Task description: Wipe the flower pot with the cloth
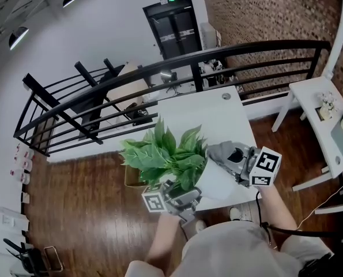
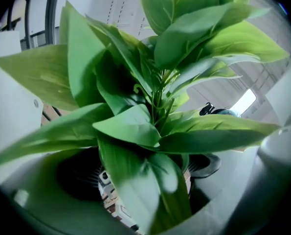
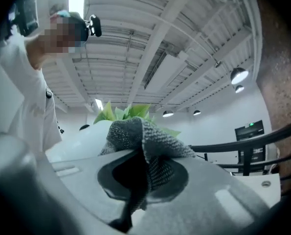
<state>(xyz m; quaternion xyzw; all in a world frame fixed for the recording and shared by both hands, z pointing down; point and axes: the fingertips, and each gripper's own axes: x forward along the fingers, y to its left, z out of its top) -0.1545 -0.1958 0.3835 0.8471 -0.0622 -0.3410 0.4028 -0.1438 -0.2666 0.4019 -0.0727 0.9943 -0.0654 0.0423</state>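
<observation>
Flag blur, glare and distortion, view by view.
Head view: sharp, heavy fisheye bows the railing. Left gripper view: nearest leaf smeared, corners dark. Right gripper view: cloth crisp, flower pot washed pale, ceiling lamp blown out.

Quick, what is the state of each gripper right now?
Left gripper: closed on the flower pot, jaws wide.
Right gripper: closed on the cloth.
</observation>
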